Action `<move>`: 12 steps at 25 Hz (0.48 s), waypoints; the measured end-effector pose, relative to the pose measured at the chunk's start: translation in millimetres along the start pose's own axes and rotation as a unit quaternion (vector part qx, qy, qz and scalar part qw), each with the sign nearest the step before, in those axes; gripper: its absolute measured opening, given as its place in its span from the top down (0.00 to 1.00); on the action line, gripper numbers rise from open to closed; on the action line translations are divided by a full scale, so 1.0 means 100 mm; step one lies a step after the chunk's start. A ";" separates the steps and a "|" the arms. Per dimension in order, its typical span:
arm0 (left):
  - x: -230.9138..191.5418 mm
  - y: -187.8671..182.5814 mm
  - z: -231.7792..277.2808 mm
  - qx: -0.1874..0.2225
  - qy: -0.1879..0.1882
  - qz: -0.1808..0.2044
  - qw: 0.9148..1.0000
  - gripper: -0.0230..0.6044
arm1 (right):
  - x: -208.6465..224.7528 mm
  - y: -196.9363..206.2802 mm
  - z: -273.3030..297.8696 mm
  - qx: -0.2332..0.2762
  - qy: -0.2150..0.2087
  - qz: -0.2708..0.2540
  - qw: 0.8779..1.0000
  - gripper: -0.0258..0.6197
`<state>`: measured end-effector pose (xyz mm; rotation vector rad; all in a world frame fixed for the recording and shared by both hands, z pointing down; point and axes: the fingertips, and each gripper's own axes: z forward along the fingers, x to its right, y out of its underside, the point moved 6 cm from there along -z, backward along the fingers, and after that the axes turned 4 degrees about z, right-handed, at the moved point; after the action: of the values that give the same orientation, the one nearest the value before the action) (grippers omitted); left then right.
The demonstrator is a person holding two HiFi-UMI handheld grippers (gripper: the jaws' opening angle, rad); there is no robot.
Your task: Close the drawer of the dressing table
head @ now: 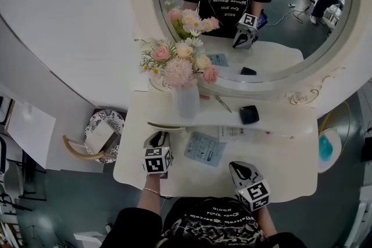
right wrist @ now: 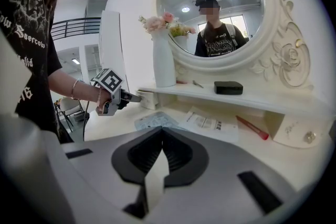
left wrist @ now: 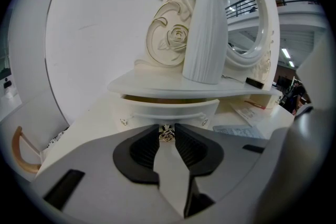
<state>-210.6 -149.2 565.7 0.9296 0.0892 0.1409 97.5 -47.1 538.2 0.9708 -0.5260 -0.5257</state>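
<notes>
Claws split the work: the left claw (left wrist: 167, 129) nips narrowly onto the small metal knob (left wrist: 167, 136) of the drawer (left wrist: 168, 109), which juts partly open under the shelf (left wrist: 152, 85) carrying the vase (left wrist: 206, 34) at the left end of the counter (left wrist: 89, 118), so the push home looks undone, while the right claw (right wrist: 161, 132) hangs closed and empty.
</notes>
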 end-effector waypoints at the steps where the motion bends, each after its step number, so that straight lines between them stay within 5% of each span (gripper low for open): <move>1: 0.00 0.00 0.00 0.000 0.000 0.000 1.000 0.80 | 0.00 0.00 0.00 0.000 0.000 0.000 1.000 0.94; 12: -0.01 -0.02 0.02 -0.004 -0.001 0.003 1.000 0.80 | -0.03 0.03 0.04 -0.003 -0.003 -0.011 1.000 0.94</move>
<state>-210.8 -152.2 565.3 0.9214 0.0842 0.1465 93.2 -46.1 541.7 0.9694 -0.5188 -0.5489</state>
